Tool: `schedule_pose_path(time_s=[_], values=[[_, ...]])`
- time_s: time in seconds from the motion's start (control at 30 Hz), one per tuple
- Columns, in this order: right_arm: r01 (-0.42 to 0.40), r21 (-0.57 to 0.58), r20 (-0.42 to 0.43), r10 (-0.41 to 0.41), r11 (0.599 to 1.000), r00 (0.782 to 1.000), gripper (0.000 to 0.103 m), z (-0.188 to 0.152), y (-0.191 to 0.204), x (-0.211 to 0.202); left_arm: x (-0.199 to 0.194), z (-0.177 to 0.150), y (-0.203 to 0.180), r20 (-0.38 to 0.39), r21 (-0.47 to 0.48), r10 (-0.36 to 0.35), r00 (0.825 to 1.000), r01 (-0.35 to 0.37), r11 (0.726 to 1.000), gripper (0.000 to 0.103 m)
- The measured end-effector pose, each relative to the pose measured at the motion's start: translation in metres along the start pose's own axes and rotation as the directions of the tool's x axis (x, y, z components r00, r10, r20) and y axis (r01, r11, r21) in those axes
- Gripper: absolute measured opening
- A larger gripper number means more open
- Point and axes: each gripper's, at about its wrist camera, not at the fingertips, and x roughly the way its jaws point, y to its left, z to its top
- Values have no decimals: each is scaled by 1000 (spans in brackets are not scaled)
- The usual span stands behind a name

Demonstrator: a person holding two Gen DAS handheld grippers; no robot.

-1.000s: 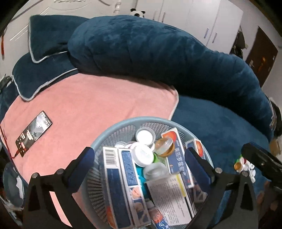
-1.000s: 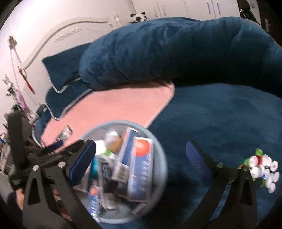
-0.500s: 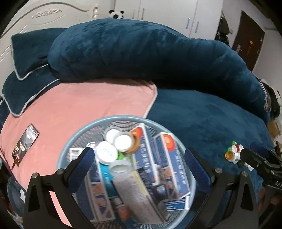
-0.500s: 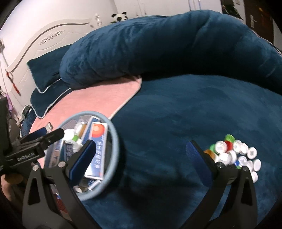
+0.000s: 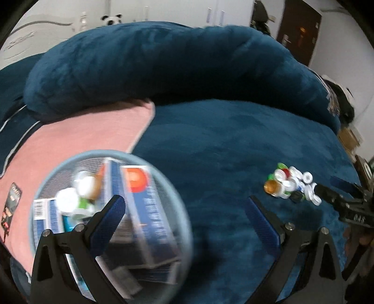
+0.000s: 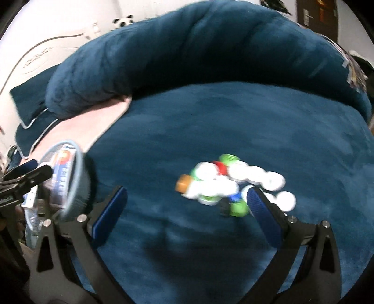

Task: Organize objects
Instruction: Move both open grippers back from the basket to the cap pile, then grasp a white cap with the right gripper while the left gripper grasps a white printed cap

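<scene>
- While both frames are motion-blurred, the left gripper [image 5: 187, 210] shows its blue-padded fingers spread wide with nothing between them; its left finger hangs over the basket [image 5: 163, 177], its right finger over bare blue blanket [image 5: 222, 145]
- Basket: round, pale-blue wire mesh, sitting on the bed where the pink towel [image 5: 88, 131] meets the blanket; inside lie blue-and-white medicine boxes [image 5: 142, 194], one with a red-orange patch, plus white-capped bottles [image 5: 70, 198] toward its left side; labels too blurred to read
- Right gripper [image 6: 187, 198] likewise gapes, holding nothing; its right fingertip sits at the near edge of the bottle-cap pile [image 6: 231, 182]; contact cannot be told
- Cap pile: mostly white caps, with green, red, blue and one amber-brown piece at its left end; loose on the blanket, well apart from the basket
- Long blue bolster [image 5: 163, 65] curves behind everything; a phone [image 5: 10, 205] lies on the towel's left edge; a panda toy [image 5: 111, 19] sits by the headboard
</scene>
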Motion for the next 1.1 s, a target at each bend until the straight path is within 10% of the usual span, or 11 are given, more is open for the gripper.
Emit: schedule_pose_path(time_s=[0.63,0.67,0.8,1.1], values=[[149,74,-89,-142,986,986,101,-51,-111,38,78,-22,-106,-156,113,-123,980,142,983,102],[136,72,-72,-131,988,989,98,-50,-110,37,82,-23,-108,-161,115,-123,979,143,983,102],[100,56,-100,-94,993,991,30,-52,-111,45,91,-23,-111,-170,112,-132,976,152,982,102],[39,114,-99,-27,993,995,31,-64,-111,33,118,-9,-105,-141,-22,-177,974,175,984,102]])
